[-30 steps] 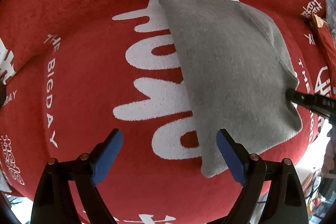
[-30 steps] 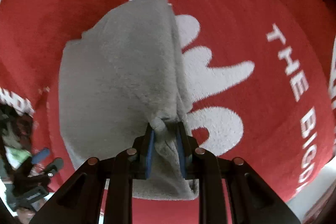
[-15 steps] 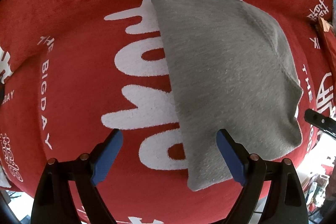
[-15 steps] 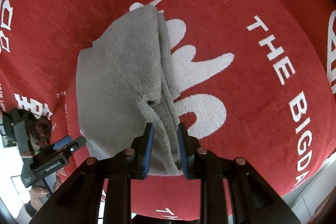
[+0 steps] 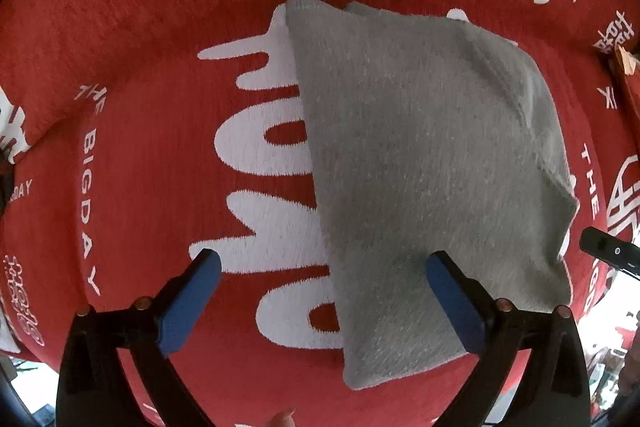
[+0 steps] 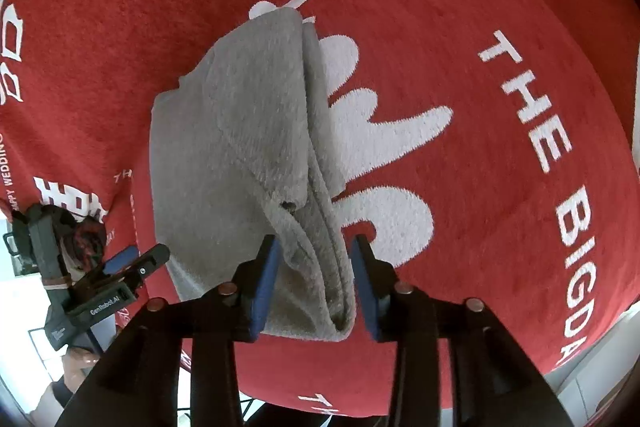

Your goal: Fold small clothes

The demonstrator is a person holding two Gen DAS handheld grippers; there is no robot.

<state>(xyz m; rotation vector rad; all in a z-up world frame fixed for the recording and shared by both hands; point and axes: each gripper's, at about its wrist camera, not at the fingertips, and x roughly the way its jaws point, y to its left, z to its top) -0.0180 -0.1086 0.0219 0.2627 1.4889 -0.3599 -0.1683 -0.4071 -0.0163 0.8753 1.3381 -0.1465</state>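
The black two-finger left gripper with blue pads (image 5: 320,291) is held pointing straight down, its jaws spread wide after opening further. The matching right gripper (image 6: 314,281) is angled downward, its jaws just parted.

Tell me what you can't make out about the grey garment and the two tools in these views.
- Grey garment: its type; folded, inner layers hidden in both views.
- Garment's near corner, left wrist view: covered by the left tool's finger.
- Right tool: jaws just opening, fold between them; pad contact unclear.
- Red cloth: text cut off at the edges.
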